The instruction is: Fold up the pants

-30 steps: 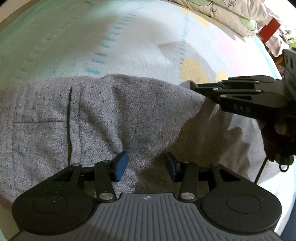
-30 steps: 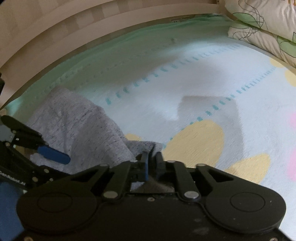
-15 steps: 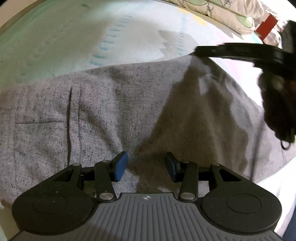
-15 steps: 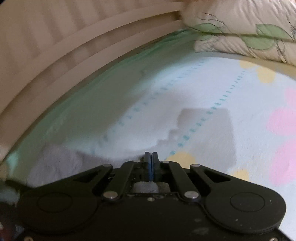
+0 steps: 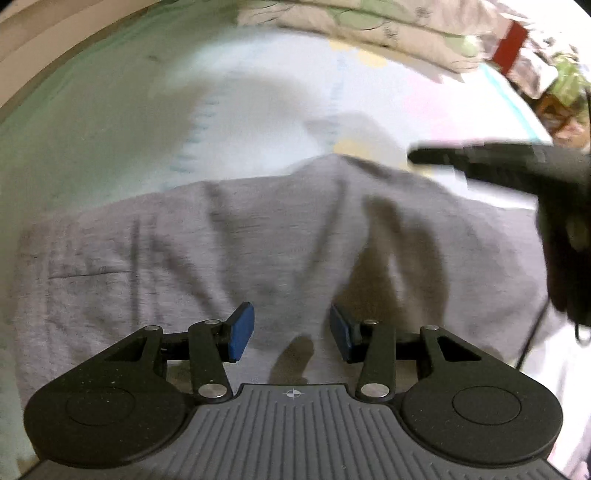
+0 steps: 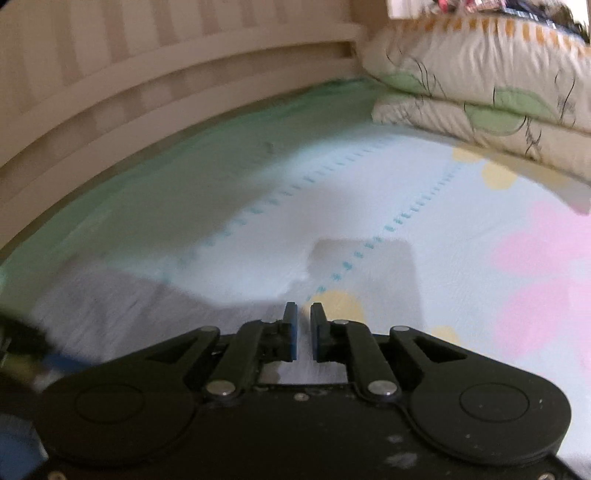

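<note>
The grey pants (image 5: 280,236) lie spread on the bed (image 6: 258,206), directly under the left gripper (image 5: 291,330), whose 2 fingers (image 5: 242,330) stand partly apart, empty. The right gripper (image 6: 303,330) has just parted its fingers (image 6: 291,332) to a narrow, empty gap above the pants' edge.

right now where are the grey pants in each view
Left wrist view: the grey pants fill the middle band of the picture, directly ahead of the left tool.
Right wrist view: only a blurred strip of them shows at lower left, beside the right tool.
Shared landmark: the leaf-print pillows, at the top in the left view and at upper right in the right view.
</note>
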The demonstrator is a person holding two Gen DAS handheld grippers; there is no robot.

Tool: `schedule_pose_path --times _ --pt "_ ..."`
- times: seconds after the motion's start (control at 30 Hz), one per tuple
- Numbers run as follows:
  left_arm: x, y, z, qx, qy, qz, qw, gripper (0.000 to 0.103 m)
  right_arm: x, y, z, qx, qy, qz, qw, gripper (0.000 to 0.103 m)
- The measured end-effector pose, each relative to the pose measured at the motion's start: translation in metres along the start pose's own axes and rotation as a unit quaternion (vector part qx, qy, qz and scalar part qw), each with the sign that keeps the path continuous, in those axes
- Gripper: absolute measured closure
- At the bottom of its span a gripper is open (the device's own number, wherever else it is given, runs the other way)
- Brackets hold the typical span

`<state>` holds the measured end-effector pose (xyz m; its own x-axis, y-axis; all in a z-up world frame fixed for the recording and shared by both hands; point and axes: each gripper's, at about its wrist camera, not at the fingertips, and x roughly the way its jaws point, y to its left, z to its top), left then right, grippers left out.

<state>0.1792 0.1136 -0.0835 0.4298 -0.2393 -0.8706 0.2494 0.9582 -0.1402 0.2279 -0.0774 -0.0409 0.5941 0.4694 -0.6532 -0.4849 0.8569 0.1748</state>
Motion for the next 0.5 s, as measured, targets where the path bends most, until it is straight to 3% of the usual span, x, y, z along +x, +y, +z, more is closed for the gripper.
schedule_pose_path --times 0.1,0.17,0.23,0.33,0.37,0.5 --pt "0.001 -0.024 -0.007 0.036 0.016 -0.028 0.9988 0.059 -0.034 0.010 -0.031 0.001 0.014 0.018 1.000 0.092" --pt "0.009 -0.037 -0.013 0.065 0.050 -0.030 0.9962 0.059 -0.047 0.015 -0.057 0.002 0.041 0.022 0.999 0.092" --pt "0.019 -0.047 -0.019 0.094 0.093 -0.010 0.9912 0.059 -0.053 0.024 -0.085 -0.018 0.070 0.011 0.997 0.092" --pt "0.026 -0.055 -0.016 0.108 0.122 0.004 0.9866 0.058 -0.056 0.028 -0.121 -0.026 0.123 -0.008 0.992 0.093" --pt "0.029 -0.060 -0.014 0.119 0.129 0.011 0.9844 0.058 -0.062 0.027 -0.132 -0.024 0.117 -0.011 0.993 0.094" --pt "0.026 -0.077 -0.012 0.117 0.102 0.037 0.9871 0.058 -0.090 0.012 -0.140 0.013 0.096 -0.018 0.995 0.089"
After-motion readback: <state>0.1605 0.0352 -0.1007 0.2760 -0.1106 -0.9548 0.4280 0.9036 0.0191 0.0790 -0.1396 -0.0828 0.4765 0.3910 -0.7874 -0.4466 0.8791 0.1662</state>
